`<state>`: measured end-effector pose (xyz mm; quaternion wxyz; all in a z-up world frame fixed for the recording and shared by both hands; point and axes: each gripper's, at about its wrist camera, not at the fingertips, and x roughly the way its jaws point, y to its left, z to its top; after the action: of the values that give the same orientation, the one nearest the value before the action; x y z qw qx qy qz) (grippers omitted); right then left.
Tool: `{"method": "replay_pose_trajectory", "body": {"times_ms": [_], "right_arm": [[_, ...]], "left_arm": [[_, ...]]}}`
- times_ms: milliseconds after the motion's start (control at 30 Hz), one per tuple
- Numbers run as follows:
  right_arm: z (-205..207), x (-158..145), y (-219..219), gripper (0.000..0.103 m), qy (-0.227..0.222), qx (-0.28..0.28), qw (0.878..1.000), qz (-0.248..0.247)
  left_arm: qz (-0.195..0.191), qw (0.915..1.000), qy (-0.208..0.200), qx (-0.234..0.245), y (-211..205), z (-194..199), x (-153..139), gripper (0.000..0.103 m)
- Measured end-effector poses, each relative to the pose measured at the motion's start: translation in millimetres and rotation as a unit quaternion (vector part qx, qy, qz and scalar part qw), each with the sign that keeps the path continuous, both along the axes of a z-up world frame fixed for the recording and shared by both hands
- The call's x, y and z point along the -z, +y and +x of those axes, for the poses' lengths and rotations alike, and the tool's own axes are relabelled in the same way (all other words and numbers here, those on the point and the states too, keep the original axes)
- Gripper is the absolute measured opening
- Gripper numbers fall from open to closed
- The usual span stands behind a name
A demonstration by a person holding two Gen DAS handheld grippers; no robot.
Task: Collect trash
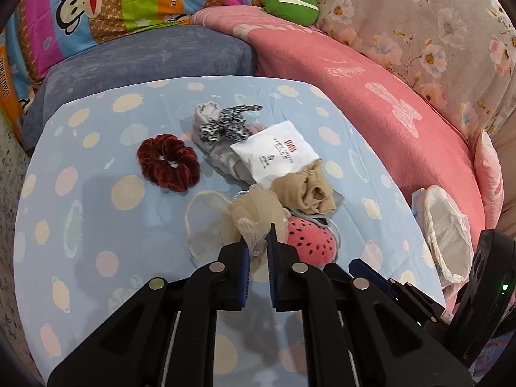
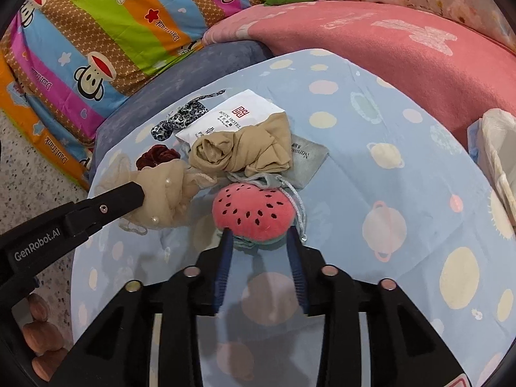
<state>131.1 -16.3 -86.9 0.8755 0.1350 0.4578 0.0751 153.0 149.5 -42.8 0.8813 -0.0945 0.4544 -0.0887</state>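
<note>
A pile lies on the blue dotted tablecloth (image 1: 96, 213): a cream mesh scrunchie (image 1: 245, 216), a dark red velvet scrunchie (image 1: 167, 163), a leopard-print tie (image 1: 225, 125), a white paper packet (image 1: 274, 154), rolled beige stockings (image 1: 306, 190) and a pink watermelon plush (image 1: 309, 242). My left gripper (image 1: 258, 242) is shut on the cream mesh scrunchie. In the right wrist view my right gripper (image 2: 259, 235) straddles the watermelon plush (image 2: 254, 213), its jaws closed against both of its sides. The scrunchie (image 2: 167, 193), stockings (image 2: 242, 151) and packet (image 2: 238, 116) also show there.
A bin lined with a white bag (image 1: 448, 235) stands at the table's right edge, also seen in the right wrist view (image 2: 503, 161). A pink blanket (image 1: 354, 74), a blue-grey cushion (image 1: 145, 61), a striped monkey quilt (image 2: 96, 32) and a green cushion (image 1: 290, 0) lie behind.
</note>
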Motion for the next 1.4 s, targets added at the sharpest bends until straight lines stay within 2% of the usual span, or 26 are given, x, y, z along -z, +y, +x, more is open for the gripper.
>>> {"method": "replay_pose_trajectory", "body": {"times_ms": [67,133,267,367,533,667,867,1167,1400], "right_arm": [[5,8,5,0.044,0.01,-0.007,1.0,0.01],[10,15,10,0.058,0.016,-0.006,1.0,0.006],[23,27,16,0.063,0.024,-0.004,1.0,0.013],[33,31,17,0.063,0.023,0.005,1.0,0.01],[38,34,11,0.046,0.027,0.009,0.999,0.024],[28,19,10,0.043,0.013,0.008,1.0,0.009],[6,-15,1,0.042,-0.02,0.011,1.0,0.015],[-27,-75,-42,0.043,-0.082,0.047,0.995,0.013],[-47,-109,-92,0.043,-0.12,0.089,0.989,-0.01]], "left_arm": [[0.0,1.0,0.004,-0.008,7,2,4,0.009],[0.002,0.9999,0.008,-0.013,15,5,8,0.009],[0.005,0.9997,0.015,-0.018,22,11,15,0.009],[0.005,0.9997,0.019,-0.016,22,15,19,0.009],[0.005,0.9997,0.02,-0.011,19,15,19,0.009],[0.004,0.9999,0.014,-0.007,14,12,12,0.009],[0.002,1.0,-0.007,0.004,-1,1,-11,0.009],[-0.007,0.9976,-0.054,0.041,-42,-17,-59,0.007],[-0.048,0.9921,-0.074,0.09,-82,-20,-93,0.006]]}}
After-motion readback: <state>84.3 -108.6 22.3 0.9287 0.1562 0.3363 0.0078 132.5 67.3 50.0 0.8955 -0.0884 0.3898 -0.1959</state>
